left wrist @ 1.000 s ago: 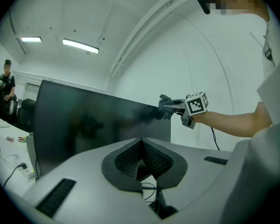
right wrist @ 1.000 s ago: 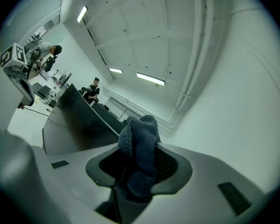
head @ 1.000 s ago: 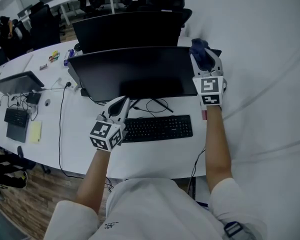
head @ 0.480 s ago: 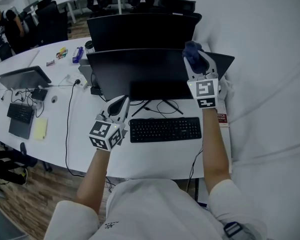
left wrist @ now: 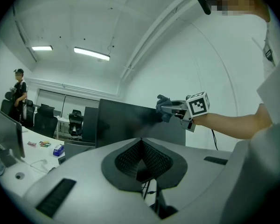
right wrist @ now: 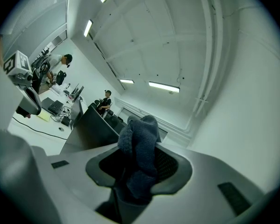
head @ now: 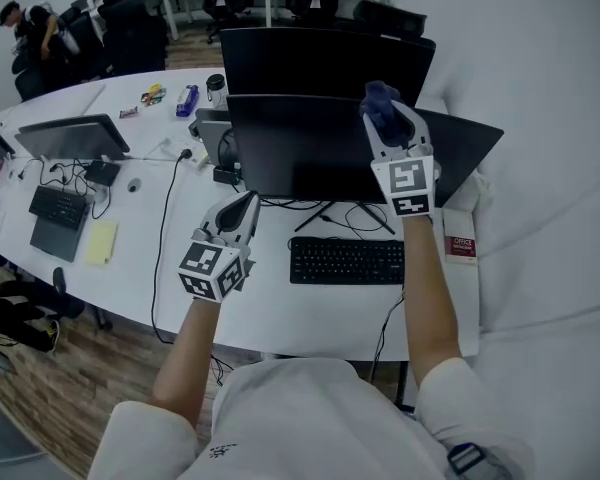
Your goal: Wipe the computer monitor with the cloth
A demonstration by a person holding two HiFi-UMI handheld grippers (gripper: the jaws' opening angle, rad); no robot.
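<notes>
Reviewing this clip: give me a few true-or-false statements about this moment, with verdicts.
The right gripper is shut on the cloth. True.
The left gripper grips the keyboard. False: it is shut on nothing, to the left of the keyboard.
The cloth is at the monitor's top edge. True.
The keyboard lies behind the monitor. False: it lies in front of it.

The cloth (right wrist: pixel 140 139) is dark blue, nubbly fabric, matt and soft-looking. The right gripper (right wrist: pixel 140 168) has a smooth grey plastic shell with finely ribbed black pads (right wrist: pixel 169 167). The monitor (head: pixel 310 153) shows a dark, faintly sheened screen; the desk (head: pixel 280 313) is smooth white, the floor (head: pixel 40 398) wood-grained.
</notes>
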